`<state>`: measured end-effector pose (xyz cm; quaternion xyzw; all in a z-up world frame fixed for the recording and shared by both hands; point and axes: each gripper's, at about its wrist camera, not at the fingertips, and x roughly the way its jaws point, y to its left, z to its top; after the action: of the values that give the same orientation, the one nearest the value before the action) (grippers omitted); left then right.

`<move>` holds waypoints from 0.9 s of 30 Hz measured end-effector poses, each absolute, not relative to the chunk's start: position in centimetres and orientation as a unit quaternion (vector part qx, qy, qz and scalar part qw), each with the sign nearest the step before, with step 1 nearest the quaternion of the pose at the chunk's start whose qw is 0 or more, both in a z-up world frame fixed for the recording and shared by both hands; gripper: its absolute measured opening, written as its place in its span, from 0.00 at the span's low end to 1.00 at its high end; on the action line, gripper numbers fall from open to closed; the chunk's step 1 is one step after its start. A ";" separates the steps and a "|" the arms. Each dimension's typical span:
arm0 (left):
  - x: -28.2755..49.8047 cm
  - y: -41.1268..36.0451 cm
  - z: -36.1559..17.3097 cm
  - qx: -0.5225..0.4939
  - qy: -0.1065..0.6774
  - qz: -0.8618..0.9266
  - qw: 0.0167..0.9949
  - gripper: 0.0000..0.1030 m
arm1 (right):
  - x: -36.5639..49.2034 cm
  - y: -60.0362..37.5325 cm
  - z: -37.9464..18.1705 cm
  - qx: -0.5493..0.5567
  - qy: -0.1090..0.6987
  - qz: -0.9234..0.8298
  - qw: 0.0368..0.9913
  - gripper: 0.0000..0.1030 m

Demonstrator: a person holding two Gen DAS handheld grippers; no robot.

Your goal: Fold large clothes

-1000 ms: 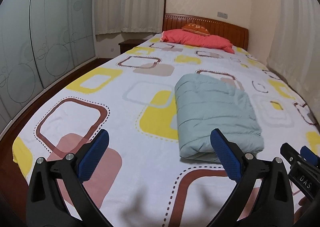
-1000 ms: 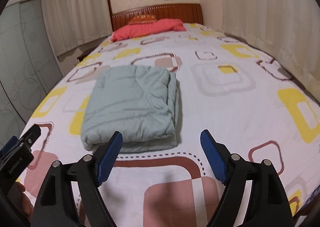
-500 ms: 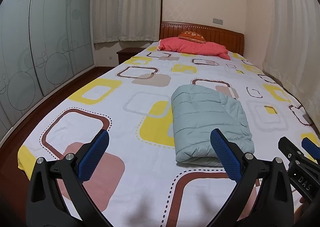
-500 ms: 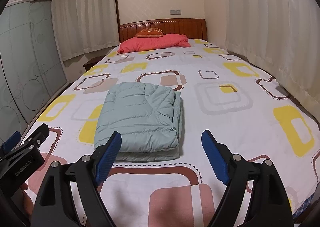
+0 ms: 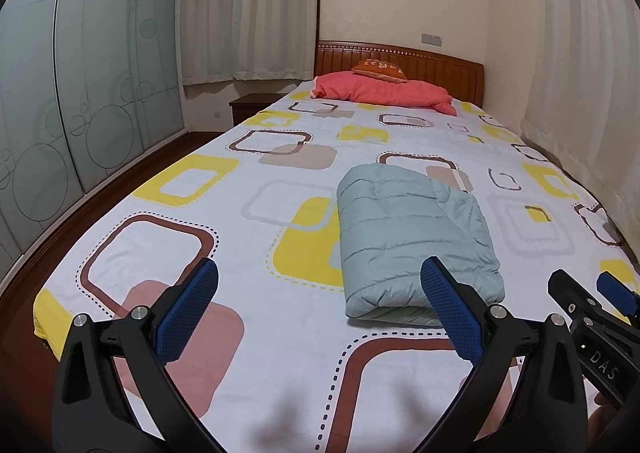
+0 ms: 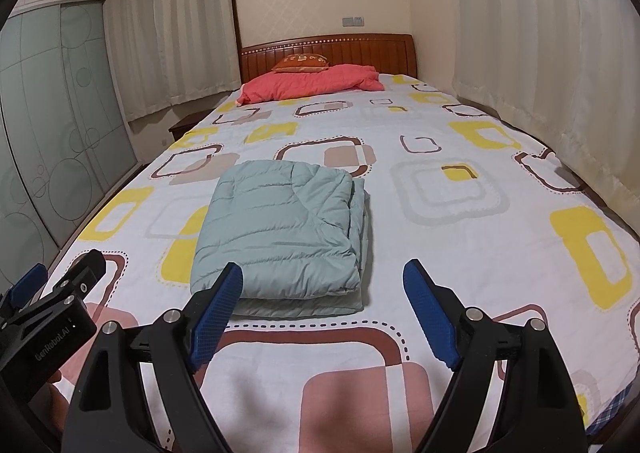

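Jacket [image 6: 280, 229] lies folded on bed [image 6: 460, 253] — both claws empty.

Bed sheet [image 5: 280, 353] patterned with yellow, brown, pink squares. Coral quilt [image 6: 312, 87] bunched against wooden headboard [image 6: 360, 51], orange cushion [image 5: 380, 69] on top. Frosted wardrobe doors [image 5: 80, 93] along one side; white curtains [image 6: 540, 53] opposite.
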<state>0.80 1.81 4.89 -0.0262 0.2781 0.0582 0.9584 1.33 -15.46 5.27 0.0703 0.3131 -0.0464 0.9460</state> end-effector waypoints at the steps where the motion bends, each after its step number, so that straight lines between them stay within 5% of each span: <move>1: 0.8 1.8 4.8 -0.026 0.279 0.058 0.958 0.98 | 1.3 -15.5 5.2 0.070 0.313 -0.047 0.946 0.79; 27: 1.1 2.2 4.0 -0.029 0.293 0.059 0.954 0.98 | 1.5 -14.9 4.3 0.069 0.323 -0.041 0.943 0.79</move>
<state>1.11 2.24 3.98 -0.0289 0.2928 0.0593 0.9539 1.53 -14.88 4.28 0.0689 0.3227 -0.0406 0.9431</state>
